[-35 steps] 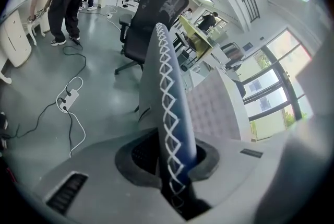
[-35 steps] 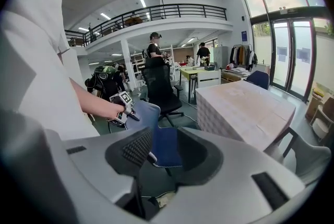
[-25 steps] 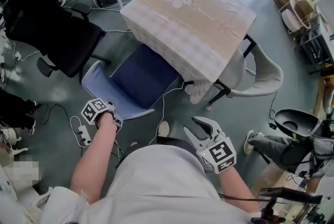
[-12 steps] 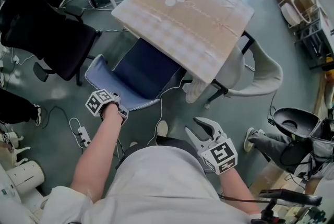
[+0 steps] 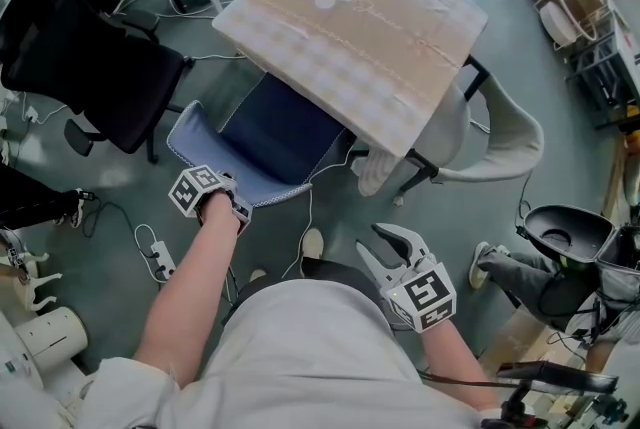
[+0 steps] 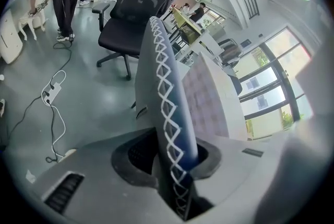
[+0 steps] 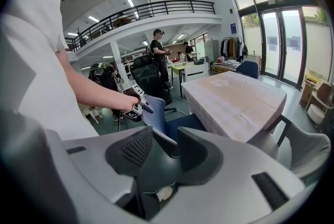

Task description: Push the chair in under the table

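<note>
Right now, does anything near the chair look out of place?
A power strip lies loose on the floor right beside the blue chair, whose backrest the left claw grips. Nothing looks spilled or broken.

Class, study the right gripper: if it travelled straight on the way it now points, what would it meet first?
Probably the blue chair: its stitched back edge lies straight ahead, framed between the open jaws of the right gripper. How far off it is remains unclear.

The chair wears matt blue cloth with white stitching along its edge. Beige checked cloth covers the table; the grey floor is smooth, slightly glossy.
</note>
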